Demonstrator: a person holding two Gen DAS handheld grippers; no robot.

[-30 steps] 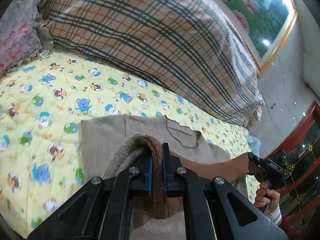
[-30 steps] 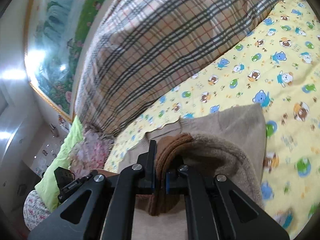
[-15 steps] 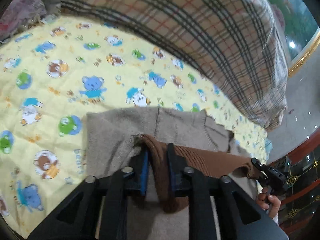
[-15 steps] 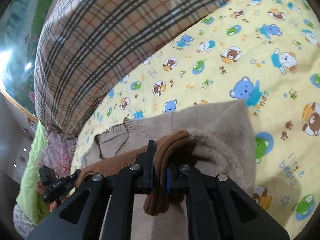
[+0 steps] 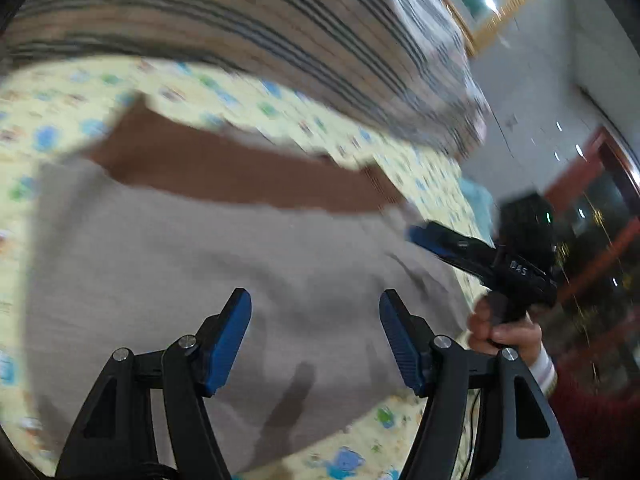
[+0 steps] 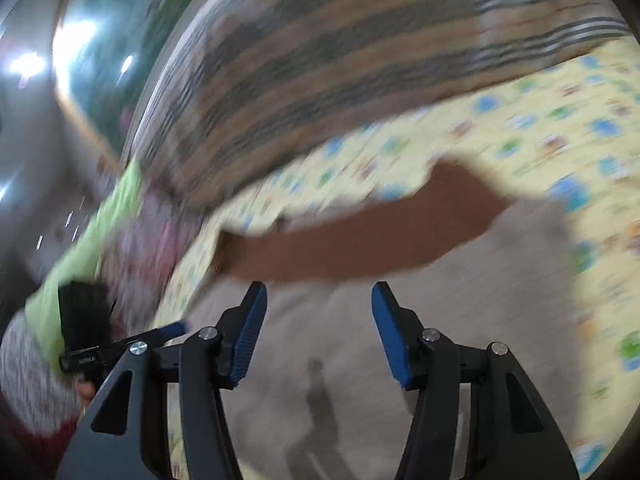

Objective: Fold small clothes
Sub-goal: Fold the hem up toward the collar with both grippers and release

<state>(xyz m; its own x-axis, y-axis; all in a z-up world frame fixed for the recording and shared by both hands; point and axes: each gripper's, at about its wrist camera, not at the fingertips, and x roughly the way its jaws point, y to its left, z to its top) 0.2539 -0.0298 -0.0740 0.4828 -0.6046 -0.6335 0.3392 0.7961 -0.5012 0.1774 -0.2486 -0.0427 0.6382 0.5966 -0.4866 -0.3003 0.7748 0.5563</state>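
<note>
A small beige knit garment [image 5: 208, 264] with a brown band [image 5: 240, 176] along its far edge lies folded flat on the yellow cartoon-print sheet [image 5: 240, 96]. It also shows in the right wrist view [image 6: 460, 296] with the brown band [image 6: 360, 240]. My left gripper [image 5: 315, 328] is open and empty above the beige cloth. My right gripper [image 6: 319, 320] is open and empty above the same cloth. The right gripper also shows at the garment's right edge in the left wrist view [image 5: 480, 256]. Both views are motion-blurred.
A large plaid quilt [image 5: 280, 28] is piled along the far side of the bed. A green and floral bundle [image 6: 100, 232] lies at the left in the right wrist view. A wall and dark red cabinet [image 5: 592, 184] stand beyond the bed.
Both grippers let go of the brown hem and opened. The hem now lies flat across the garment's far edge. Both grippers pulled back fast, blurring the views.
</note>
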